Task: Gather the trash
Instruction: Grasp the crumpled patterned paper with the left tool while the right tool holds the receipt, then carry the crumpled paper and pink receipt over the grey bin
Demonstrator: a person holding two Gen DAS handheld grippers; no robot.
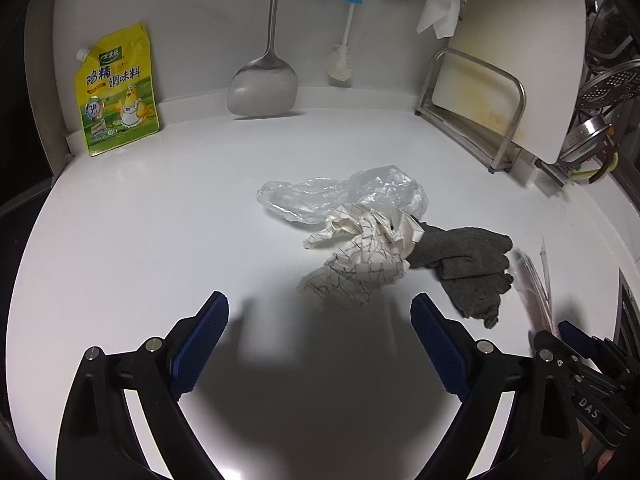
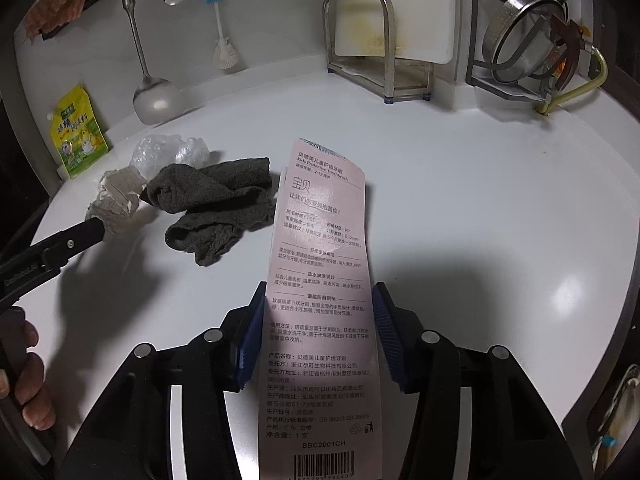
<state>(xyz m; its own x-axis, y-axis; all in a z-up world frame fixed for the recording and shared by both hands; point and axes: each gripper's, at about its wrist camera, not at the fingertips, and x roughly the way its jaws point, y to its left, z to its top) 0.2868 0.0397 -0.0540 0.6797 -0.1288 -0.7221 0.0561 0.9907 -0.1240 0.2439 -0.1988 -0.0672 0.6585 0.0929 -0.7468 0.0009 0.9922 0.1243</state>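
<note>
On the white counter (image 1: 140, 220) lie a crumpled clear plastic bag (image 1: 344, 196), a crumpled patterned paper (image 1: 360, 252) and a grey cloth (image 1: 468, 268). My left gripper (image 1: 320, 312) is open and empty, just short of the paper. My right gripper (image 2: 320, 320) is shut on a pink toothbrush package card (image 2: 320, 272), held upright above the counter. In the right wrist view the bag (image 2: 168, 152), paper (image 2: 116, 196) and cloth (image 2: 216, 204) lie to the left, with the left gripper's finger (image 2: 72, 240) beside the paper. The card's edge (image 1: 536, 284) shows at the right of the left wrist view.
A yellow seasoning pouch (image 1: 116, 88) leans on the back wall. A steel spatula (image 1: 264, 80) and a brush (image 1: 344, 48) hang there. A cutting board in a metal rack (image 1: 500, 92) stands at back right, with a strainer rack (image 2: 528, 40) beside it.
</note>
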